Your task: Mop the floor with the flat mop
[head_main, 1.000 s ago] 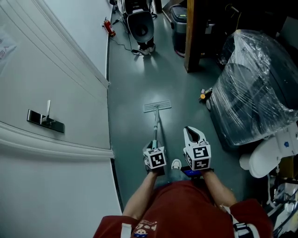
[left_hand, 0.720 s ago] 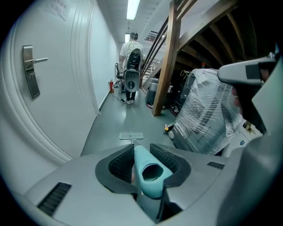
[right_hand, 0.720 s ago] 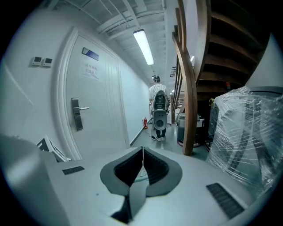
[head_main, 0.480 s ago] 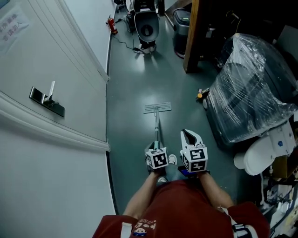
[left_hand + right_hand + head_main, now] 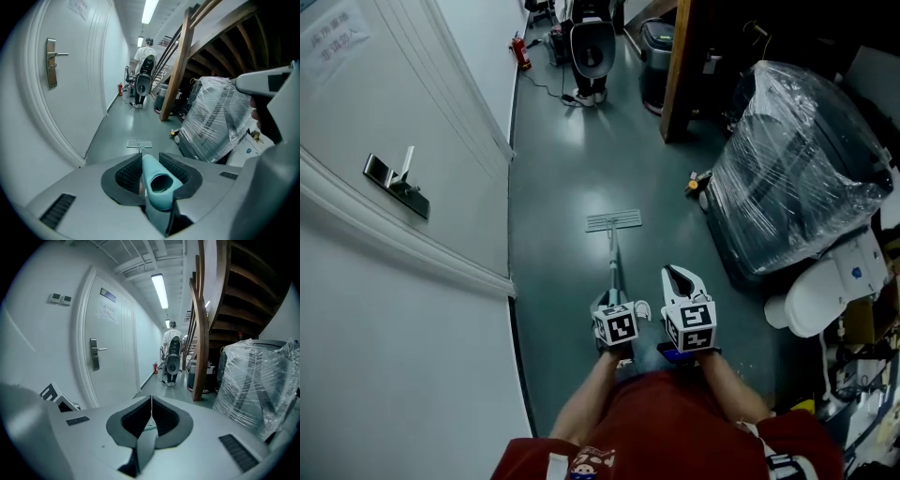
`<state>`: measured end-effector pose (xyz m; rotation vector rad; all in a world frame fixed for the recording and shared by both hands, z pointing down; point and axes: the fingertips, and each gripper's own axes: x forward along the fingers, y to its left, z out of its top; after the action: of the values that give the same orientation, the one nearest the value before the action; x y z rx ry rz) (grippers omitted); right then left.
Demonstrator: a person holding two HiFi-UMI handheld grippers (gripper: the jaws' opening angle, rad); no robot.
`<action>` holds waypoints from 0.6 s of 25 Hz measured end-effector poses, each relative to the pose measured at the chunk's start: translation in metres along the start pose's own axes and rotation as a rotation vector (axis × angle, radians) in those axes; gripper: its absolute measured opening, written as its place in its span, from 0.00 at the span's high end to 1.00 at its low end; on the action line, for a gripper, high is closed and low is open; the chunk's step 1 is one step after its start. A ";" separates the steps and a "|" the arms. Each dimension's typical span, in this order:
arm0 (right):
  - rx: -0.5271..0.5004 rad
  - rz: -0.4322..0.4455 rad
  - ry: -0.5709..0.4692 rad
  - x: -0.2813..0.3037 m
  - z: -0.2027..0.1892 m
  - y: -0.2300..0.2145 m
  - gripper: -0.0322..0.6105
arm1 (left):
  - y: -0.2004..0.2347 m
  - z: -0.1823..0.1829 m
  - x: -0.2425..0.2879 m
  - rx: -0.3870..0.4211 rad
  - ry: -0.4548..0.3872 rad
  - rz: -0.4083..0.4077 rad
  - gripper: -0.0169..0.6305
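A flat mop lies on the grey-green floor with its pale head (image 5: pixel 614 221) ahead of me and its thin pole (image 5: pixel 614 258) running back to my hands. My left gripper (image 5: pixel 610 300) is shut on the mop's light teal handle (image 5: pixel 154 180), which sits between the ribbed pads (image 5: pixel 129 176). The mop head (image 5: pixel 139 143) shows small on the floor beyond. My right gripper (image 5: pixel 679 277) hovers beside the left one, to the right of the pole, holding nothing. Its jaws (image 5: pixel 151 414) are closed tip to tip.
A white door with a metal lever handle (image 5: pixel 394 180) lines the left wall. A plastic-wrapped bulky object (image 5: pixel 792 155) and a white appliance (image 5: pixel 825 286) crowd the right. A wooden post (image 5: pixel 675 66) stands ahead. A person (image 5: pixel 586 47) stands far down the corridor by a red extinguisher (image 5: pixel 521 52).
The whole view has shifted forward along the corridor; the door handle and the wrapped object slid nearer. Both grippers and the mop keep the same arrangement.
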<state>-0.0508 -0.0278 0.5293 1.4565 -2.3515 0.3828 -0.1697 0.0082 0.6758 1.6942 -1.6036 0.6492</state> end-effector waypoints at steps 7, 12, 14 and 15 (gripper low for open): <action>-0.005 0.002 0.046 -0.034 -0.026 0.010 0.92 | -0.010 -0.039 -0.027 0.005 0.010 -0.005 0.78; -0.016 0.037 0.046 -0.052 -0.038 0.010 0.92 | -0.027 -0.061 -0.035 -0.003 0.009 0.005 0.78; -0.014 0.051 0.042 -0.068 -0.042 0.007 0.92 | -0.036 -0.069 -0.042 -0.003 0.011 0.011 0.78; -0.013 0.054 0.042 -0.077 -0.046 0.005 0.92 | -0.042 -0.074 -0.047 -0.001 0.013 0.015 0.78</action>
<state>-0.0168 0.0546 0.5379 1.3680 -2.3595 0.4081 -0.1250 0.0943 0.6801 1.6754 -1.6088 0.6648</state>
